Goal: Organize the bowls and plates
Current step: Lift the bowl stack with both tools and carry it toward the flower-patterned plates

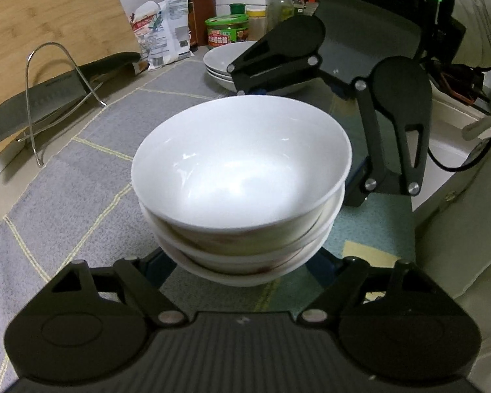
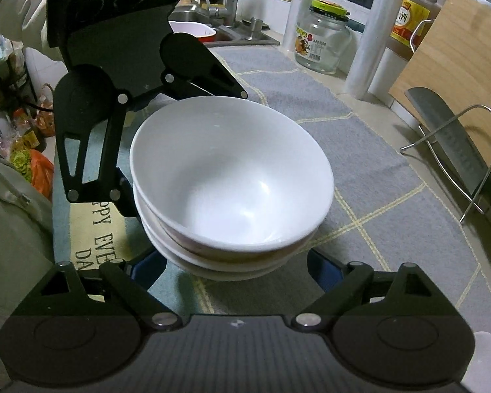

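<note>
A stack of three white bowls (image 1: 242, 177) stands in the middle of the grey mat; it also fills the right wrist view (image 2: 232, 177). My left gripper (image 1: 242, 271) is spread wide around the near side of the bottom bowl, its fingertips hidden under the stack. My right gripper (image 2: 235, 270) is spread the same way on the opposite side. Each gripper shows across the stack in the other's view. A stack of white plates (image 1: 219, 62) sits behind, toward the back wall.
A knife in a wire rack (image 1: 49, 98) and a bamboo cutting board (image 1: 49, 16) stand at the left. Jars, bottles and a packet (image 1: 167, 32) line the back wall. A glass jar (image 2: 324, 39) and the sink (image 2: 212, 32) show in the right wrist view.
</note>
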`<state>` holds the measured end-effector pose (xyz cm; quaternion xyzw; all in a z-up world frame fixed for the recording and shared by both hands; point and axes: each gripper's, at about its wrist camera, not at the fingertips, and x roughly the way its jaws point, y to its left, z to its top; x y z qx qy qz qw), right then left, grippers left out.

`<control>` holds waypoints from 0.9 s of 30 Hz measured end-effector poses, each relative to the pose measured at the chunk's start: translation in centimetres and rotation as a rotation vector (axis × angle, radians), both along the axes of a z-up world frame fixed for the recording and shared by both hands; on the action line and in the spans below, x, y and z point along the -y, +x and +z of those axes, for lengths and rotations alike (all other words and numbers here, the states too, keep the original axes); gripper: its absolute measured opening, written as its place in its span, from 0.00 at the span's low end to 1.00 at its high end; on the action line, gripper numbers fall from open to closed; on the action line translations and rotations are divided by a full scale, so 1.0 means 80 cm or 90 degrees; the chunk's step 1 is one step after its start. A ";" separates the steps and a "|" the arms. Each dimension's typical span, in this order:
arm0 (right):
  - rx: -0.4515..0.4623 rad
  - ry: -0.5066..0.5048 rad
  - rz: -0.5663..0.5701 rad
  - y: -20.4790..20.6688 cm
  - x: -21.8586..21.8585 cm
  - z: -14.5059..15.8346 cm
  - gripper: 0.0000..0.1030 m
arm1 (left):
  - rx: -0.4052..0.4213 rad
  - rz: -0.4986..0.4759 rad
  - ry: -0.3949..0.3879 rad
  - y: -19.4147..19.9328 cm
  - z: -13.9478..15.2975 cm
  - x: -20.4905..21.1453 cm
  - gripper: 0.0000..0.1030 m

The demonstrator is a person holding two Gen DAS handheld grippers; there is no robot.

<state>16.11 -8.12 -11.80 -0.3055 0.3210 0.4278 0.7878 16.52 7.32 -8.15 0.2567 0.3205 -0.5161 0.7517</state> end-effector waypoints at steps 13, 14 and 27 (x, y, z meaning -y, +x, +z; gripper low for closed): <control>-0.016 0.003 0.004 -0.002 -0.002 0.004 0.85 | 0.000 -0.006 0.004 0.003 0.004 0.002 0.83; -0.015 0.003 0.004 -0.002 -0.002 0.004 0.84 | -0.002 -0.005 0.003 0.003 0.004 0.001 0.83; -0.016 0.001 -0.007 -0.003 -0.006 0.005 0.84 | -0.010 -0.008 0.006 0.003 0.005 0.002 0.83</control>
